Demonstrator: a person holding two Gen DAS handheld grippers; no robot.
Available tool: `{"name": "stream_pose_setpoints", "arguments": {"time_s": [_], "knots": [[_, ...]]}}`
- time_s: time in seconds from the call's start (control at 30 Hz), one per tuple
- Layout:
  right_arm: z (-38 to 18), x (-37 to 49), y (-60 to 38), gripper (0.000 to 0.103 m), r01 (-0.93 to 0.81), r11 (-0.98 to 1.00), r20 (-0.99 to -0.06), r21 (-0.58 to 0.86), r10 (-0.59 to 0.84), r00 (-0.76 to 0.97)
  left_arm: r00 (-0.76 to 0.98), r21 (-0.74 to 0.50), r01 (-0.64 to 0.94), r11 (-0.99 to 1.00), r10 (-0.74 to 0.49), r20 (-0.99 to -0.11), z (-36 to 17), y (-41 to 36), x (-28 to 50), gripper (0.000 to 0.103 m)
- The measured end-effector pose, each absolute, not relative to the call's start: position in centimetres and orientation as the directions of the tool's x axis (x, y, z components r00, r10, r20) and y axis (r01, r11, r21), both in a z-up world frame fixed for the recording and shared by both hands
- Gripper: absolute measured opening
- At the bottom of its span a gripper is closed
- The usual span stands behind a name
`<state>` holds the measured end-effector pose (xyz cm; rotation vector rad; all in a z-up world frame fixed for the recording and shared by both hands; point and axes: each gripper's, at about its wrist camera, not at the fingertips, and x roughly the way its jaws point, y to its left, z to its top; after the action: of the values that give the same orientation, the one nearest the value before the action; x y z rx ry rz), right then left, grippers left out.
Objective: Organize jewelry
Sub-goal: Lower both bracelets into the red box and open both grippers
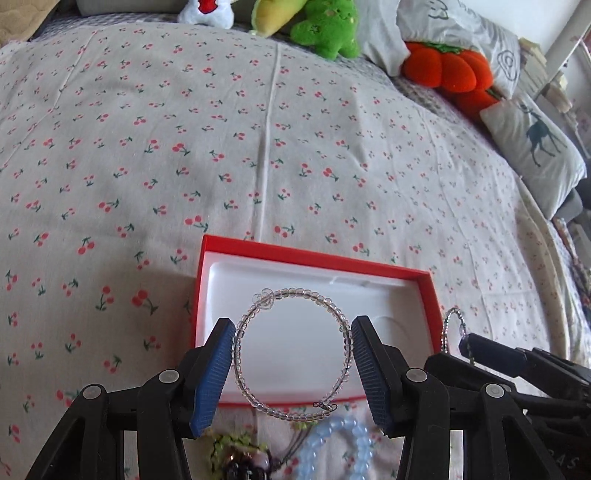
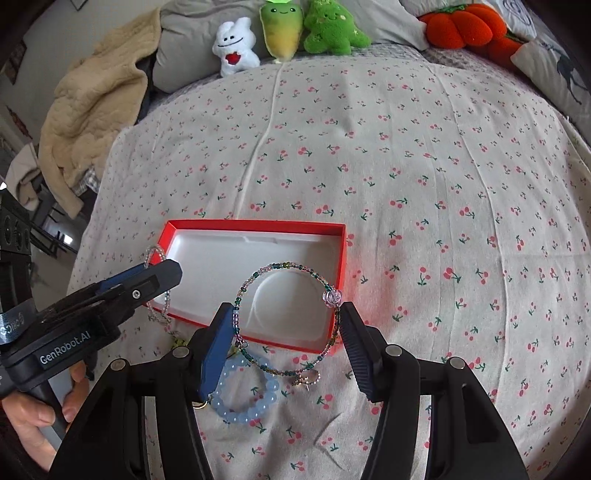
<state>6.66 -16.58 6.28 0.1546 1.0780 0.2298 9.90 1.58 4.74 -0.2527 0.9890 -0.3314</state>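
Observation:
A red box (image 1: 314,258) with a white liner lies open on the cherry-print bedspread; it also shows in the right wrist view (image 2: 255,224). My left gripper (image 1: 293,369) is shut on a clear bead bracelet (image 1: 295,293), held above the box's near edge. My right gripper (image 2: 286,347) is shut on a green and pink bead bracelet (image 2: 284,266) with a pink charm, held over the box's near right corner. A light blue bead bracelet (image 2: 243,393) lies on the bedspread in front of the box, also in the left wrist view (image 1: 334,443).
Plush toys (image 2: 280,33) and pillows (image 1: 535,147) line the far edge of the bed. A beige blanket (image 2: 88,110) hangs at the far left. More dark beaded jewelry (image 1: 243,461) lies beside the blue bracelet. A small gold piece (image 2: 306,378) lies on the bedspread.

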Motion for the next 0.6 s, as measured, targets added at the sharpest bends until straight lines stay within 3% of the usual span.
{"name": "stream_pose_setpoints", "arguments": {"time_s": [0.2,0.33,0.6], "knots": [[5.6,8.1,-16.2,0.061,-0.118,0.964,-0.843,0.237,0.265,0.469,0.515,-0.315,0.161,0.935,-0.352,-0.782,3.5,1.1,11.5,0.056],[5.6,8.5,-16.2,0.061,-0.124,0.966,-0.837,0.226,0.257,0.483,0.527,-0.313,0.163,0.936,-0.351,-0.774,3.6,1.2,11.7,0.065],[5.6,8.8,-16.0,0.062,-0.134,0.969,-0.833,0.205,0.245,0.497,0.527,-0.334,0.157,0.929,-0.365,-0.767,4.5,1.7,10.7,0.066]]}}
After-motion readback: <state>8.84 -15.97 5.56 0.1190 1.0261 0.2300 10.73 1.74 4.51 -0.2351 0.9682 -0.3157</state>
